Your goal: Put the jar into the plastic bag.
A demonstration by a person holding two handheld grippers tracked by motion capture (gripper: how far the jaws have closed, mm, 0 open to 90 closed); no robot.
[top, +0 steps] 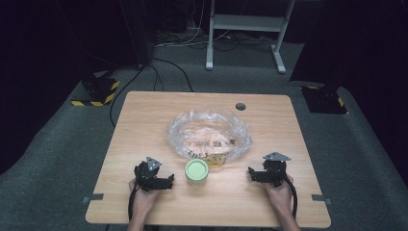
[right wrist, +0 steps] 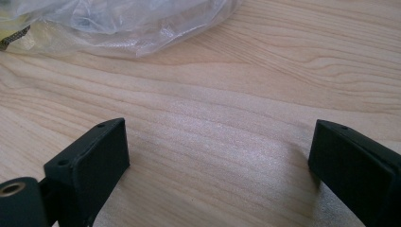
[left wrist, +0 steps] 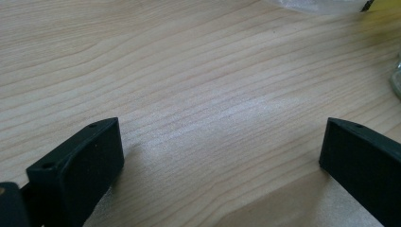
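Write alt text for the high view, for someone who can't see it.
Two hands rest on a wooden table, each holding an open black tool: left tool, right tool. Between them stands a jar with a green lid, just in front of a crumpled clear plastic bag.

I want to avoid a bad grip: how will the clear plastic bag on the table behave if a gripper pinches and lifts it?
The plastic bag looks thin and crinkled, so it would probably flop and sag. Its glossy film may slip between jaws. It seems light.
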